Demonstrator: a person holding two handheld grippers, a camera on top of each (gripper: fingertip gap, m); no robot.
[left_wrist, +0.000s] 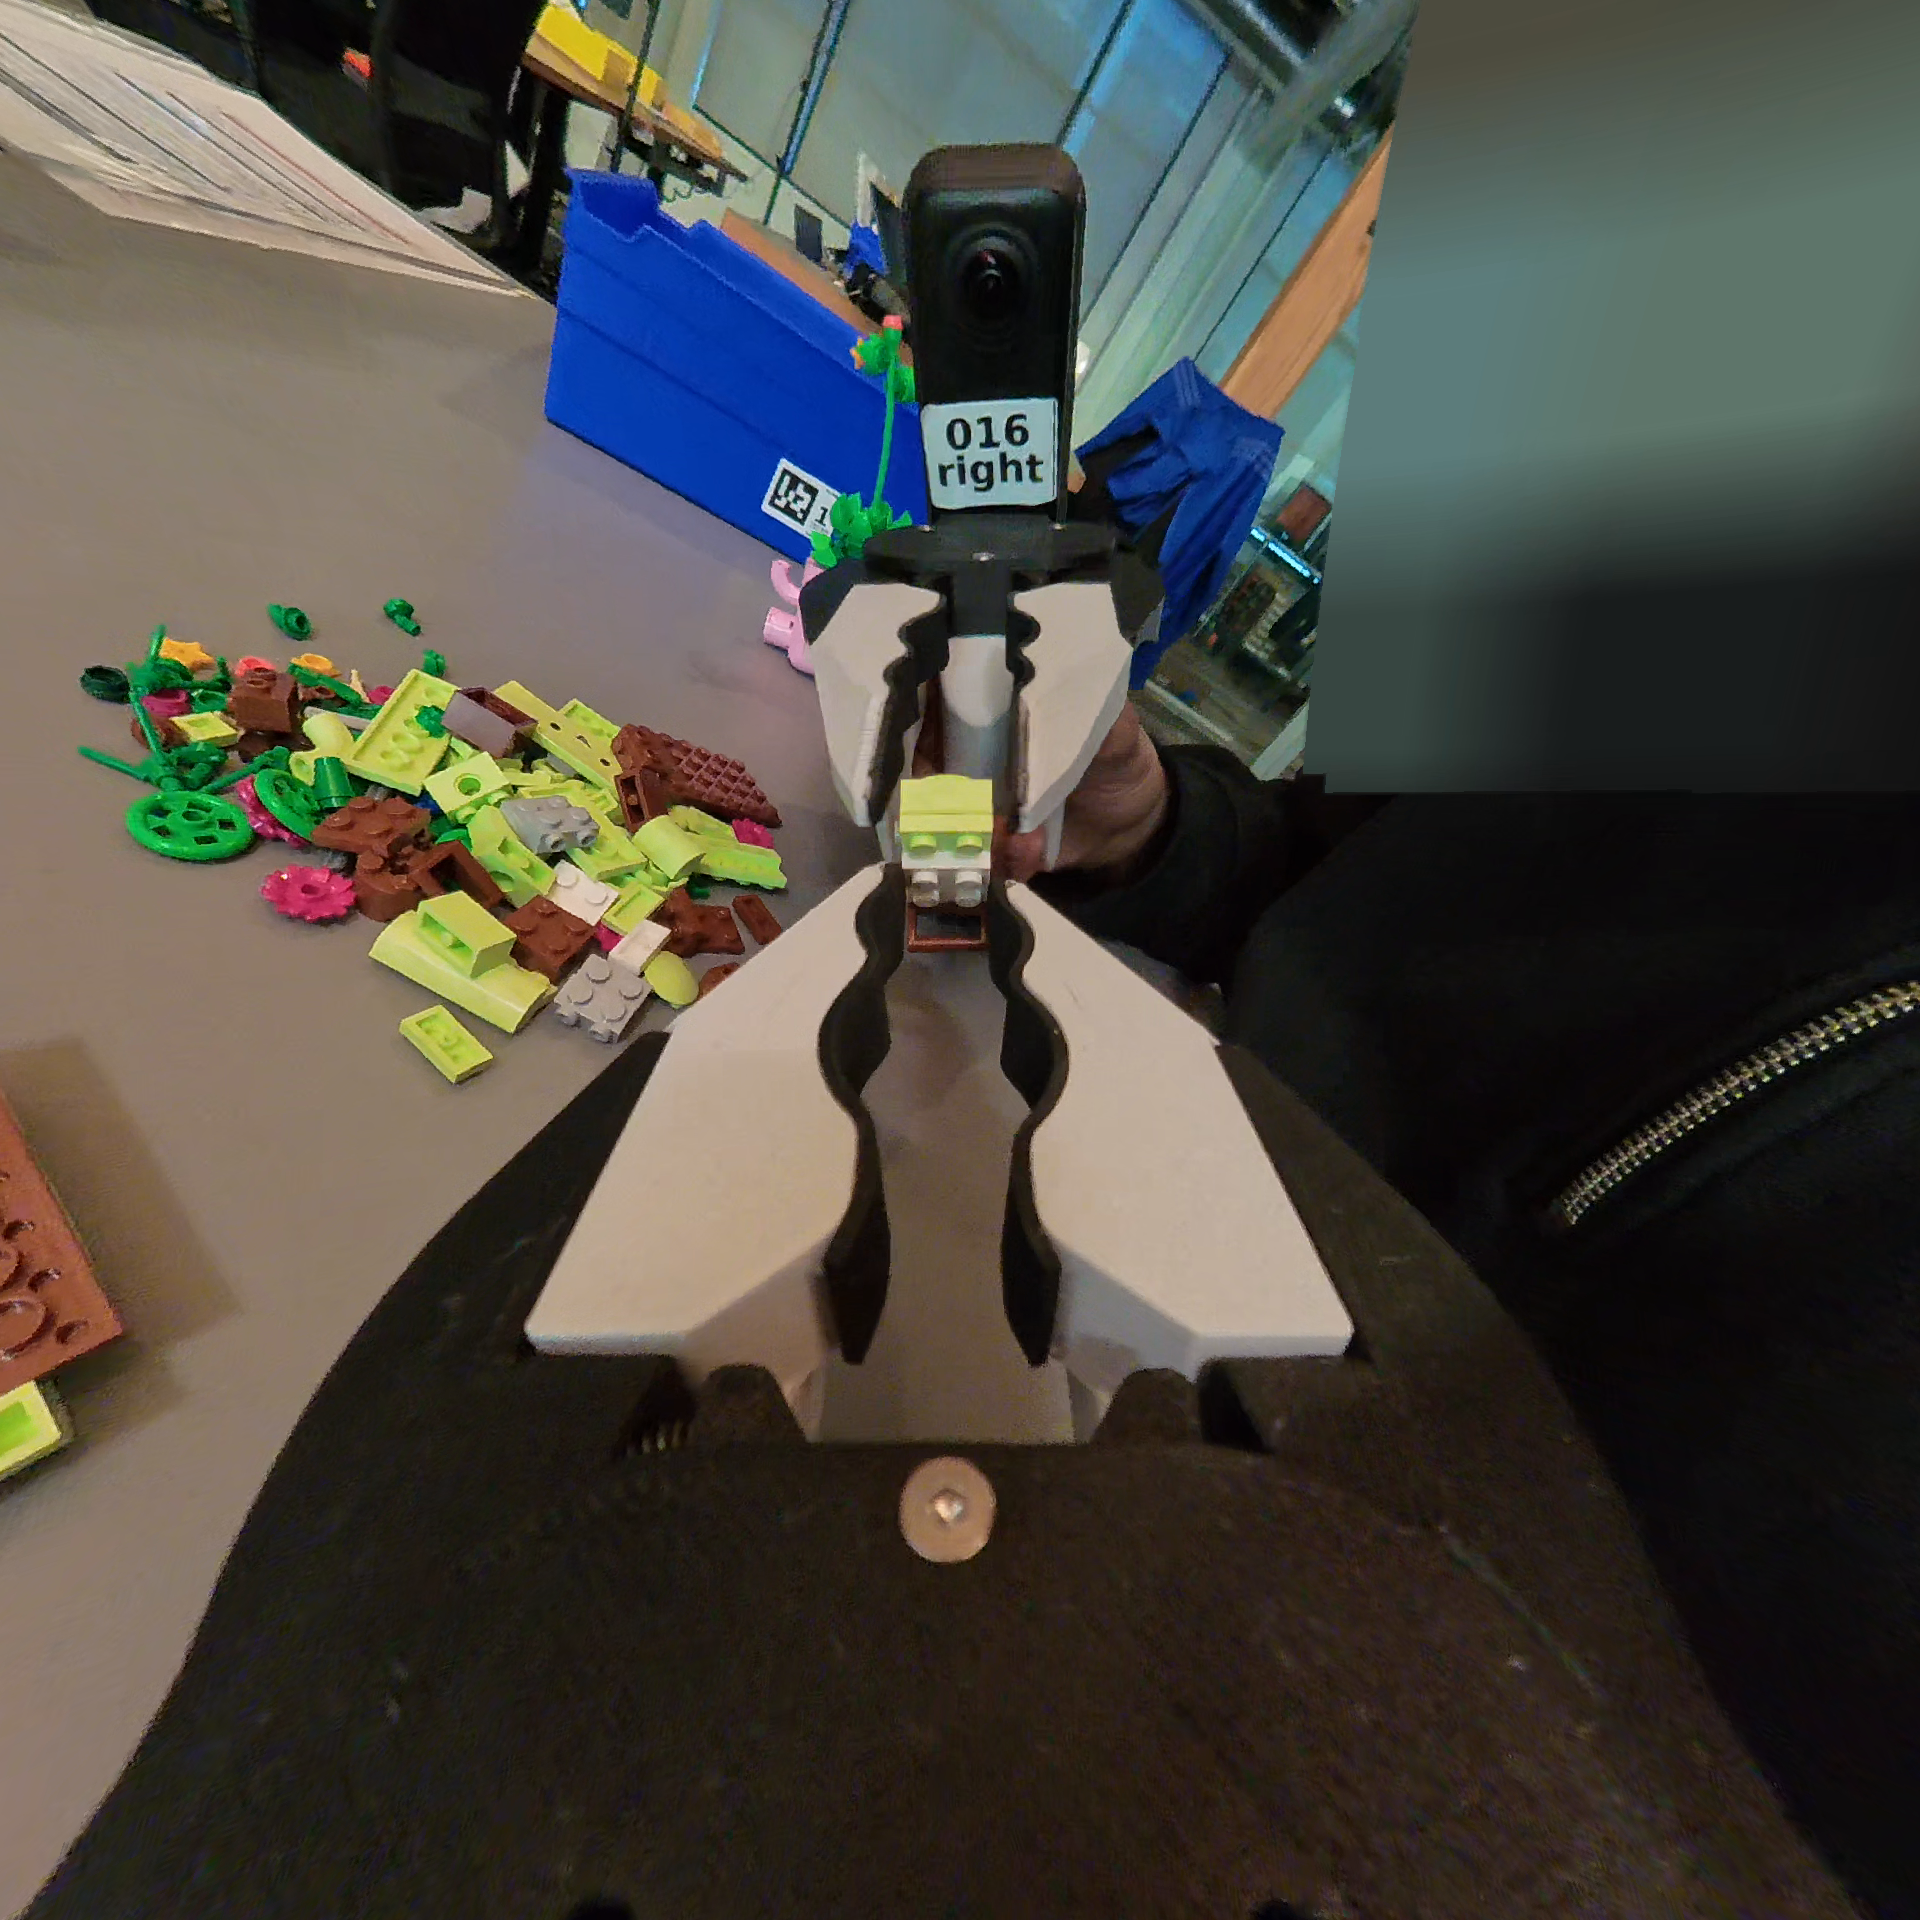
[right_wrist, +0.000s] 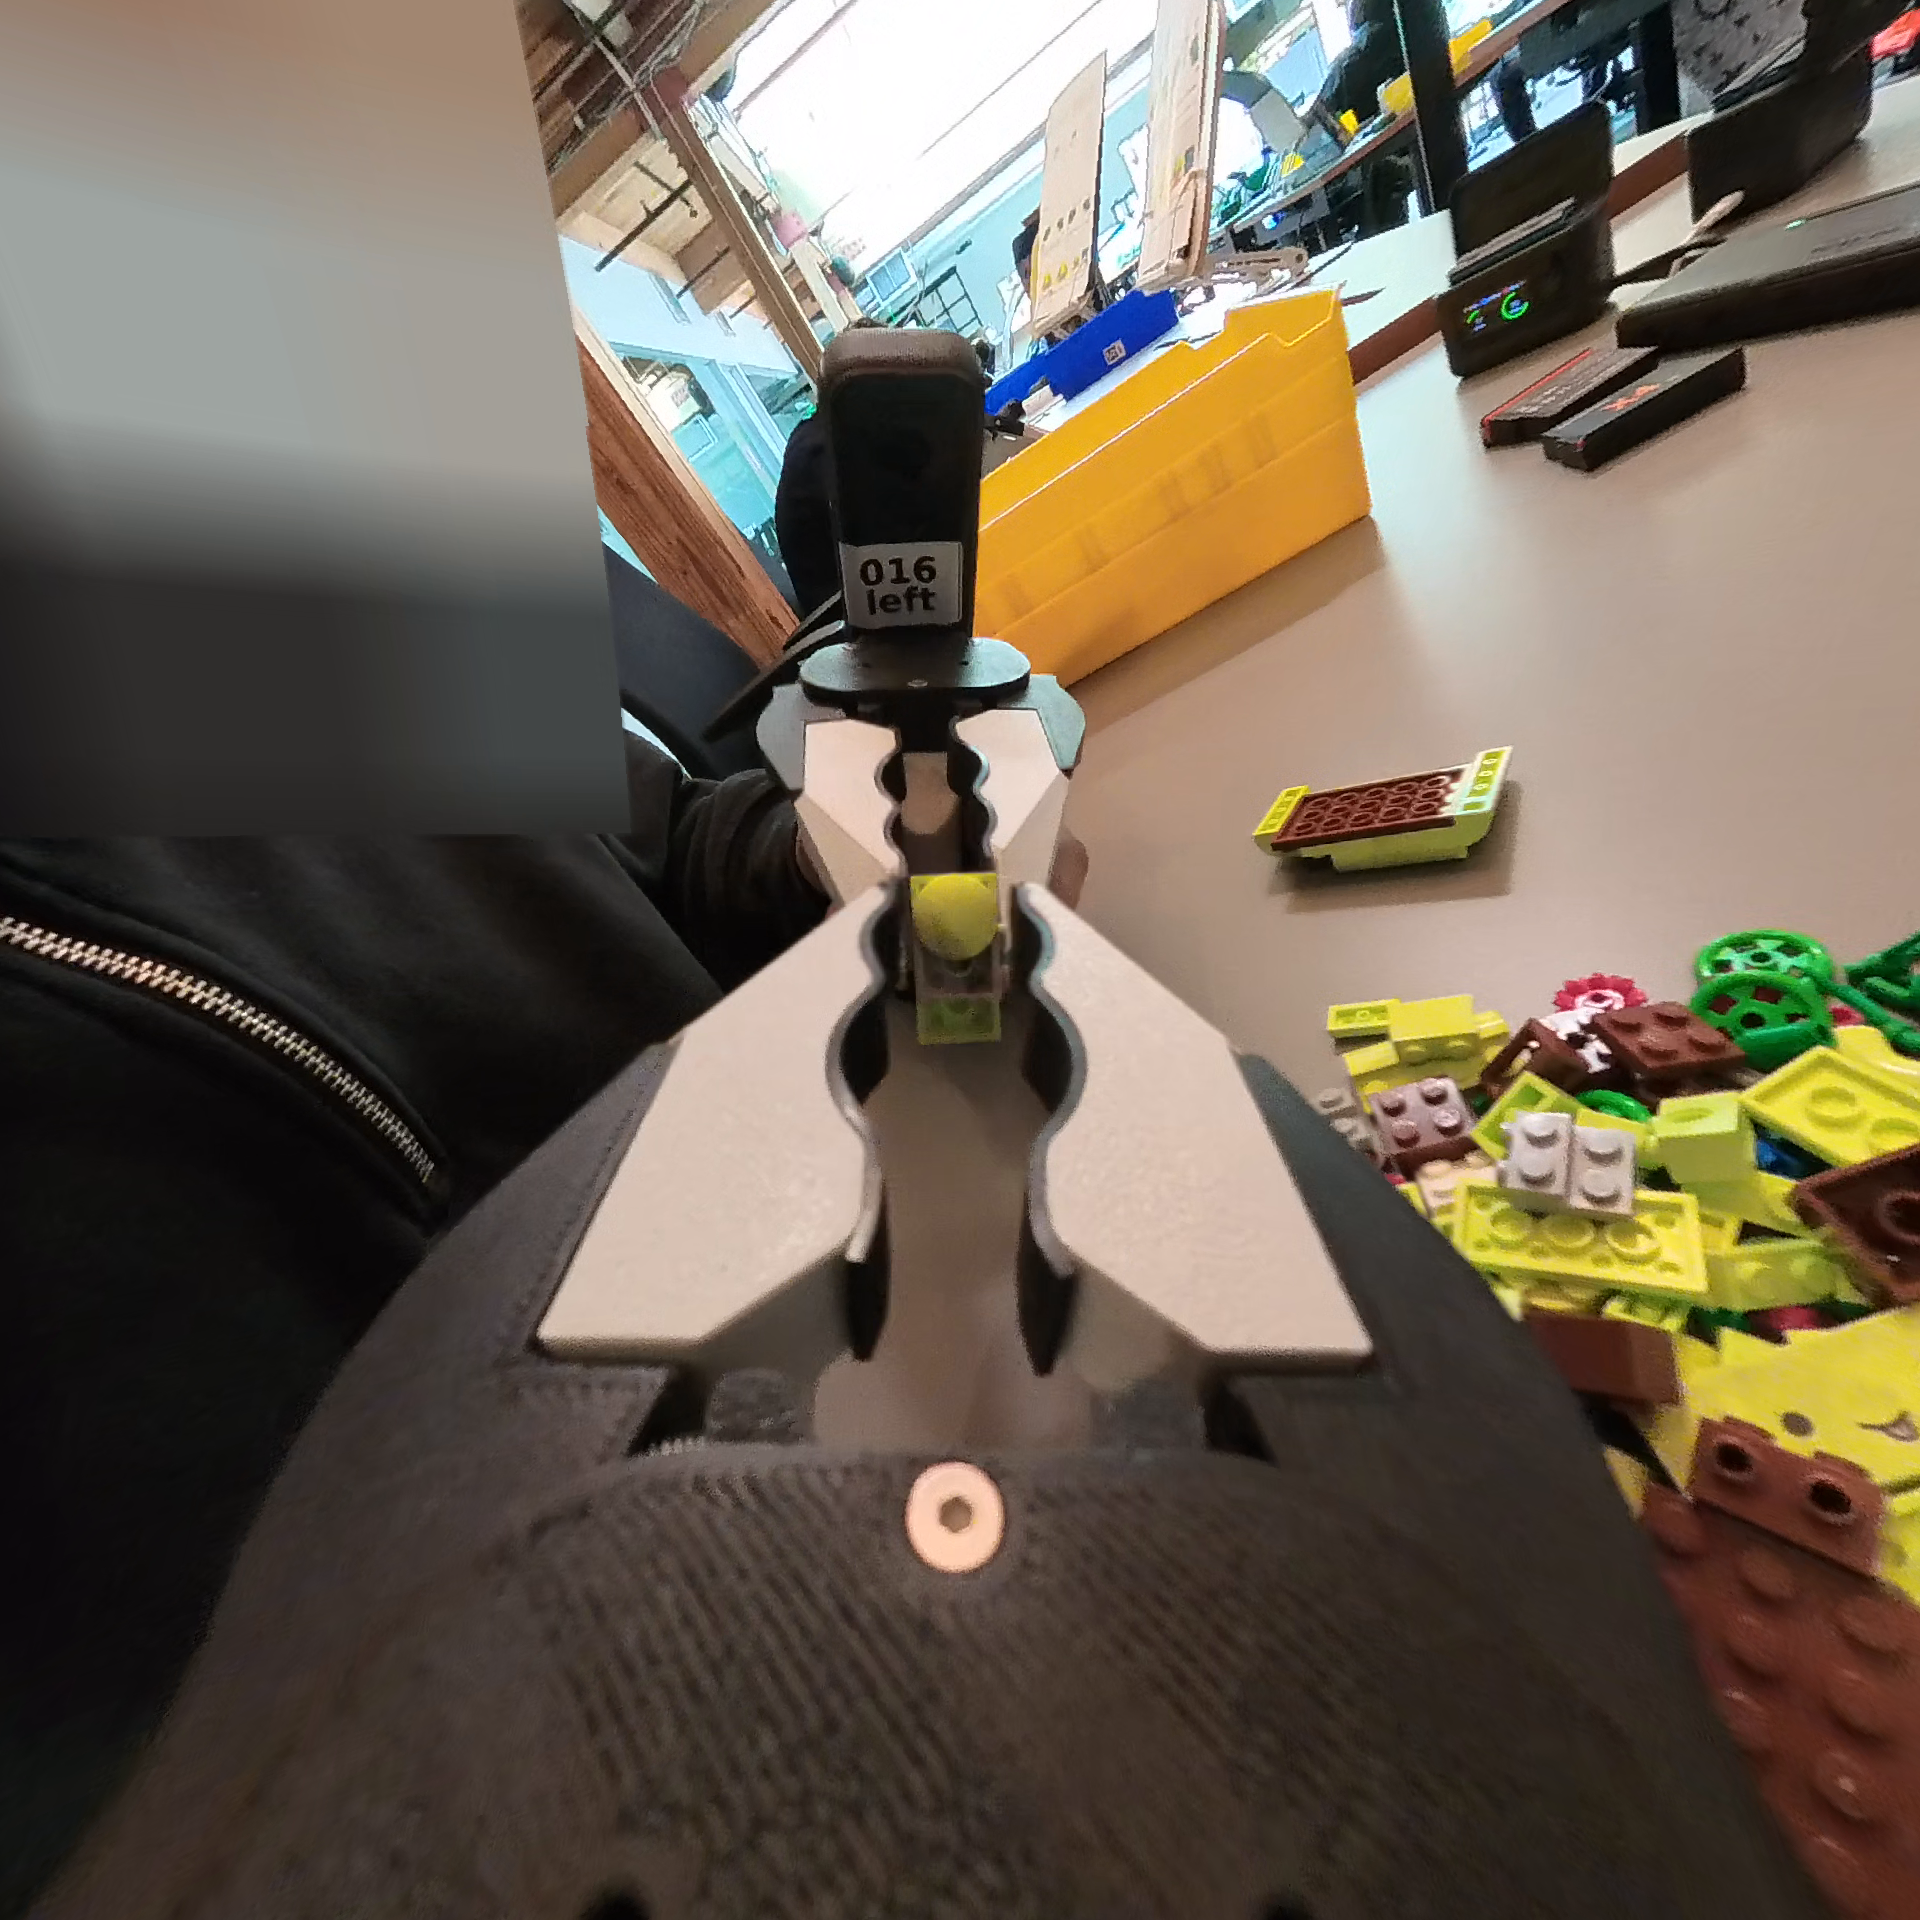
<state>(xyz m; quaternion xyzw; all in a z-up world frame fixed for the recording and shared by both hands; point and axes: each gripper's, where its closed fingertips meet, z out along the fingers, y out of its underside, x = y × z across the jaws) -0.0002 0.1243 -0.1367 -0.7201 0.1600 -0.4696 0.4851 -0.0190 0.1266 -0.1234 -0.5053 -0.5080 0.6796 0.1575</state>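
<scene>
The grey table (left_wrist: 312, 499) carries a loose brick pile (left_wrist: 447, 821), left of the two meeting grippers. Above its edge, the left gripper (left_wrist: 940, 914) and right gripper (right_wrist: 951, 987) face each other tip to tip. Both are closed narrowly on one small brick stack (left_wrist: 943, 842) of lime, white and brown pieces, held between them. A half-built lime and brown piece (right_wrist: 1382, 810) lies apart.

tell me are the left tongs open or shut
Shut on the small brick stack: in the left wrist view the left tongs pinch its lower end with no gap, while the right tongs grip its lime top.
</scene>
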